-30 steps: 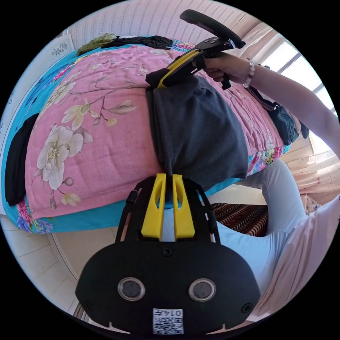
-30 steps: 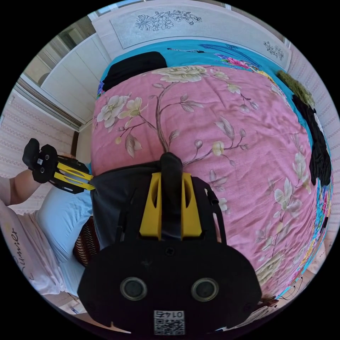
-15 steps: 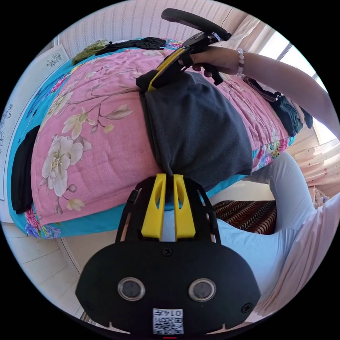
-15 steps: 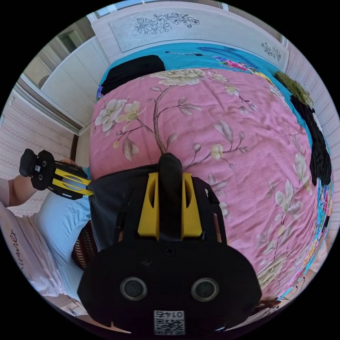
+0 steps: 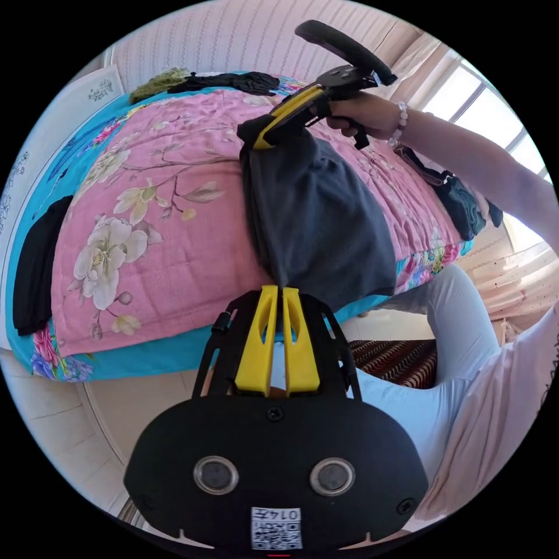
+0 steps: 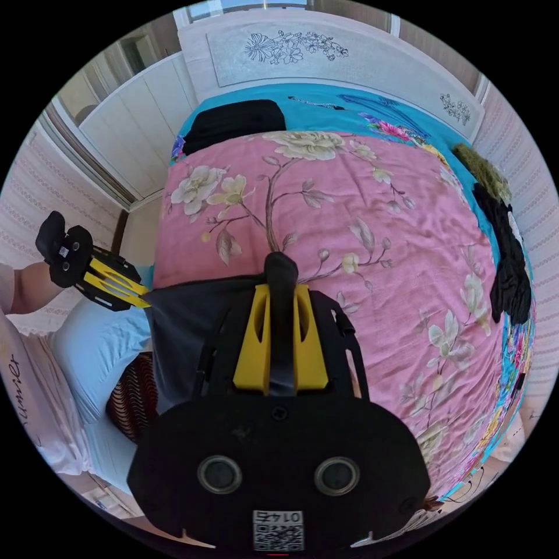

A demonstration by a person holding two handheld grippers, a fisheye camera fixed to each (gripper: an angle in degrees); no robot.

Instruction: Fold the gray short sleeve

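Both grippers have hold of the gray short sleeve shirt (image 5: 320, 221), and it hangs as a doubled dark panel at the centre of the left gripper view, draped over the near edge of the pink floral bedspread (image 5: 157, 233). The left gripper (image 5: 278, 290), low centre of that frame, has its yellow jaws pinched together on the lower corner of the cloth; the right gripper (image 5: 269, 129), upper centre, is clamped on the upper corner with a wad of fabric bunched between its jaws. In the right gripper view that same wad pokes up between the jaws at mid-frame (image 6: 281, 279), and the shirt's held edge runs off to the left gripper (image 6: 137, 294) at the left of the frame. This looks soft, light and limp: it sags wherever it isn't held, so corners and edges are the places to grab. Its taut held edge is the long axis, running bottom to top of the left gripper view.
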